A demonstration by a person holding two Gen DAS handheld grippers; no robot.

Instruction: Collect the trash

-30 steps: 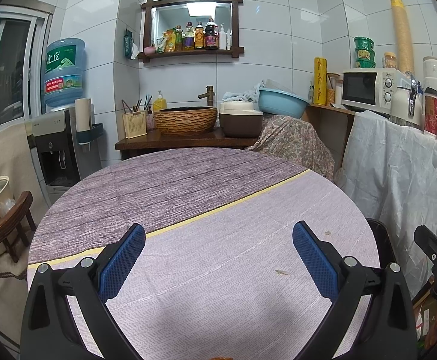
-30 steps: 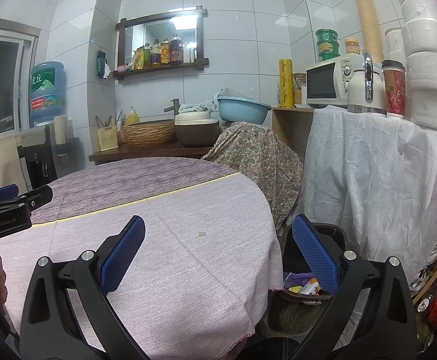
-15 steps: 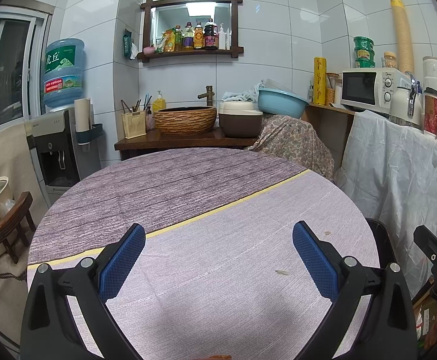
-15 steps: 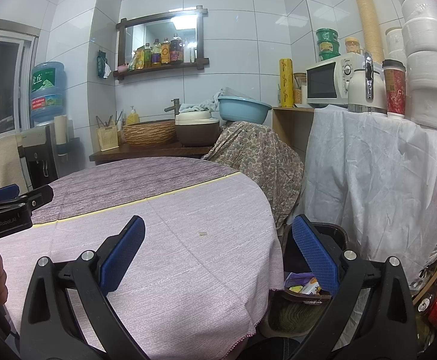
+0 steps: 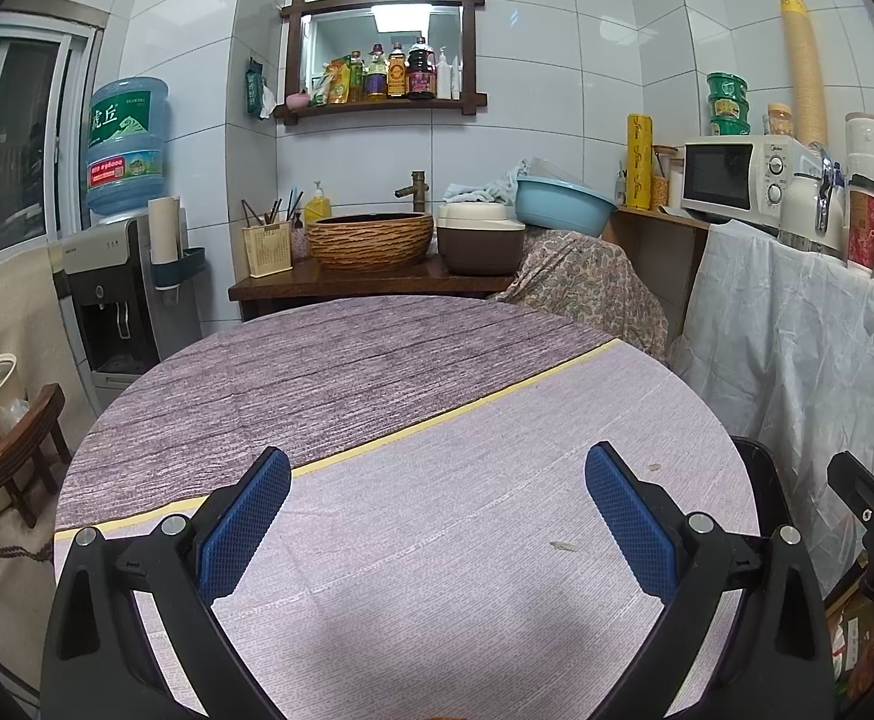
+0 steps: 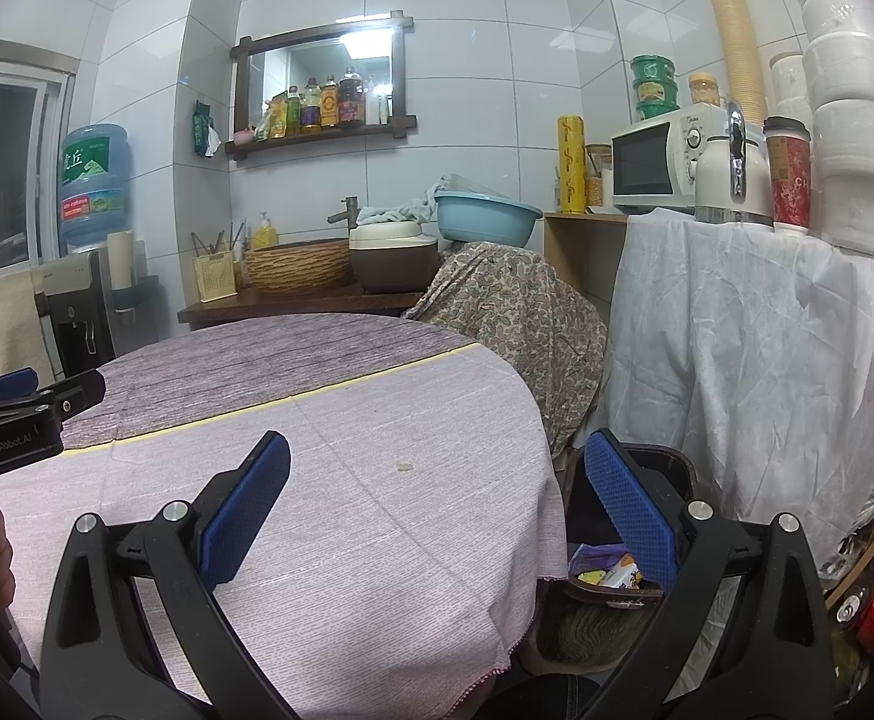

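Left wrist view: both grippers, left gripper (image 5: 437, 516) and right gripper (image 6: 437, 510), gape wide, empty; scrap (image 5: 562, 546) looks light, perhaps flimsy: pinch edgewise.

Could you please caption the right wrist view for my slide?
Open right gripper above the round table's edge, beside a trash bin holding wrappers.

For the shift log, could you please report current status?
Both hand-held grippers open, empty. Small pale scrap on lilac tablecloth. Dark bin beside. Nothing blocking.

Round table (image 5: 377, 372) near; crumb (image 5: 562, 546) on its right part. Trash bin (image 6: 670, 468) just right of table, wrappers (image 6: 607, 570) inside. Basin (image 5: 371, 240) far behind; microwave (image 5: 736, 177) far right.
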